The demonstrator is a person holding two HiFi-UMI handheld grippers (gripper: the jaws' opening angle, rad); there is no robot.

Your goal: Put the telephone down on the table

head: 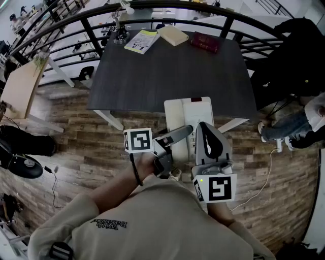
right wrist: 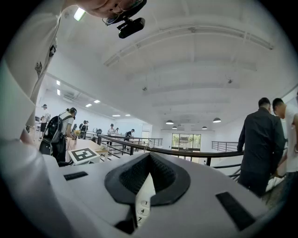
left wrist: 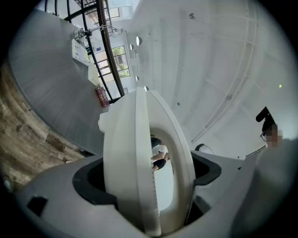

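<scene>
A white desk telephone [head: 189, 112] is held in the air at the dark table's [head: 167, 76] near edge, partly over the wooden floor. My left gripper [head: 184, 134] reaches in from the left, its jaws spread wide and shut around the handset side [left wrist: 139, 158]. My right gripper [head: 205, 133] grips the telephone's near right edge. In the right gripper view the pads [right wrist: 163, 179] pinch a thin white edge with keypad digits [right wrist: 143, 197]. The left gripper [left wrist: 149, 183] view shows the handset filling the gap between its black pads.
At the table's far edge lie a yellow booklet [head: 142, 40], a tan book [head: 172, 34] and a dark red case [head: 205, 41], beside a small metal stand [head: 120, 34]. A black railing [head: 152, 10] curves behind. A person's legs [head: 289, 127] are at the right.
</scene>
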